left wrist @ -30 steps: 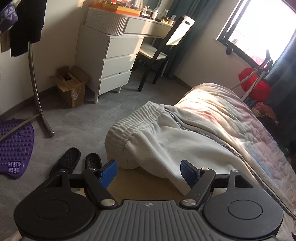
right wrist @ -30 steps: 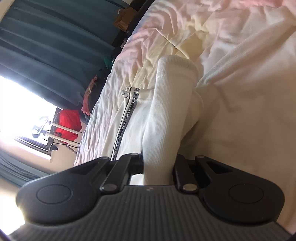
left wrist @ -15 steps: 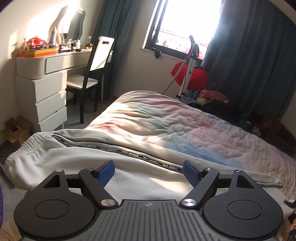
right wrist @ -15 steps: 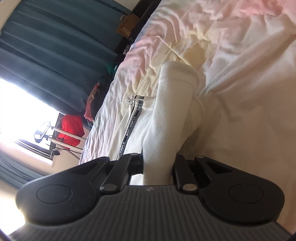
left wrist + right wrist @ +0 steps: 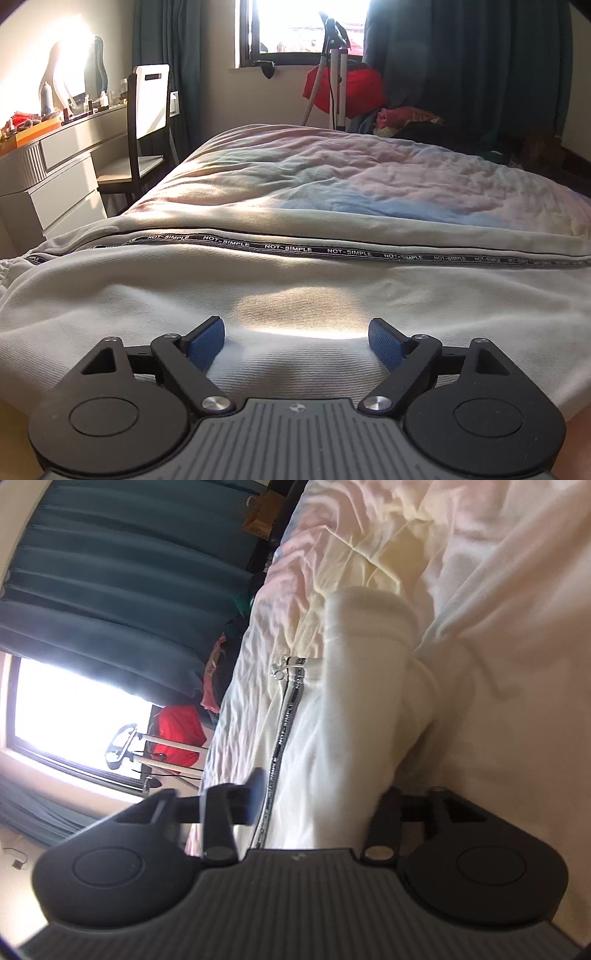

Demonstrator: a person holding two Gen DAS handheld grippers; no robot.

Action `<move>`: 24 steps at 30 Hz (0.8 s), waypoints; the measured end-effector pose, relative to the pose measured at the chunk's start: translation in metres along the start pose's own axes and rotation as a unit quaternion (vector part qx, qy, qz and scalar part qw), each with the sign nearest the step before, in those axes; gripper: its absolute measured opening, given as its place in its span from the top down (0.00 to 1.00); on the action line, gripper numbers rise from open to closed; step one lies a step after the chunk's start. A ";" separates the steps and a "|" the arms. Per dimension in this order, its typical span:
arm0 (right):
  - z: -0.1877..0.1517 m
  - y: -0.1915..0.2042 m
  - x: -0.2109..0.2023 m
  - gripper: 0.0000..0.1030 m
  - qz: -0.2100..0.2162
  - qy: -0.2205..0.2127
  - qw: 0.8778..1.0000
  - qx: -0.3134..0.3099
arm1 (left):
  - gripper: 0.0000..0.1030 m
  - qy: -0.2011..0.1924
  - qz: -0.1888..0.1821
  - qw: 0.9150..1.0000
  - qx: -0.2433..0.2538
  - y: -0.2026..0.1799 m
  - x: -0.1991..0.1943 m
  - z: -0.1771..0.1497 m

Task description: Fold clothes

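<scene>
- The left gripper [image 5: 296,341] sits low over the white trousers [image 5: 295,295], its blue pads [image 5: 205,343] spread wide with nothing between them; the fabric lies just under and in front of the tips.
- The left wrist view shows the trousers laid lengthwise across the near edge of the bed [image 5: 369,177], with a black printed stripe [image 5: 288,248] running along the leg from left to right.
- Only this view shows the room on the far side: a chair [image 5: 147,122], a dressing table [image 5: 55,155] at the left, and a window [image 5: 303,26] with dark curtains [image 5: 461,55].
- The right wrist view is rolled on its side. The right gripper [image 5: 321,794] has its fingers set apart, with the ribbed cuff [image 5: 365,686] of the trousers [image 5: 314,746] standing up between them. One blue pad [image 5: 257,788] is blurred and looks clear of the cloth; the other finger is mostly hidden behind the cuff, so contact there is unclear.
- Only this view shows the cuff end and the small zip pull [image 5: 280,668] at the end of the stripe [image 5: 286,723].
- A red bag [image 5: 177,734] by the window appears in both views [image 5: 347,88].
</scene>
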State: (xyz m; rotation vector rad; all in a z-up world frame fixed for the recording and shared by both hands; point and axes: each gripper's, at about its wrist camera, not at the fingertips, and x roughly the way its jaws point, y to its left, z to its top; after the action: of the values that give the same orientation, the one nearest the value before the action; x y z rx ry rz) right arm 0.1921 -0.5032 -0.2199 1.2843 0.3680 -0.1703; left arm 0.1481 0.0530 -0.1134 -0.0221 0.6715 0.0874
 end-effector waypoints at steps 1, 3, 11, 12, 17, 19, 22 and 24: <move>0.001 0.001 0.003 0.25 0.007 0.000 1.000 -0.004 | 0.16 -0.002 0.001 1.000 -0.004 0.000 0.000 -0.001; 0.003 0.002 0.008 0.25 0.006 -0.007 1.000 -0.011 | 0.16 -0.009 0.005 1.000 -0.002 -0.002 0.001 -0.004; 0.012 -0.010 0.019 0.59 -0.028 -0.018 0.999 -0.010 | 0.16 -0.012 0.007 1.000 -0.001 -0.008 0.006 -0.004; 0.013 -0.010 0.020 0.66 -0.035 -0.016 0.999 -0.014 | 0.16 -0.012 0.006 1.000 -0.001 -0.008 0.006 -0.004; 0.017 -0.012 0.018 0.87 -0.050 -0.023 0.998 -0.029 | 0.16 -0.012 0.005 1.000 -0.001 -0.008 0.006 -0.004; 0.016 -0.006 0.015 0.88 -0.054 -0.035 0.997 -0.045 | 0.16 -0.011 0.004 1.000 0.000 -0.008 0.006 -0.005; 0.013 0.008 0.011 0.89 -0.060 -0.050 0.994 -0.080 | 0.15 -0.008 0.009 1.000 0.009 -0.010 0.009 -0.006; 0.008 0.022 0.009 0.89 -0.073 -0.058 0.988 -0.127 | 0.14 -0.007 0.014 1.000 0.012 -0.012 0.010 -0.006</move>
State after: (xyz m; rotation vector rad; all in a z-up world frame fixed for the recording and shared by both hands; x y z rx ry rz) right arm 0.2094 -0.5043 -0.2018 0.9913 0.3704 -0.3105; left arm 0.1529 0.0413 -0.1246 0.0103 0.6581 0.1056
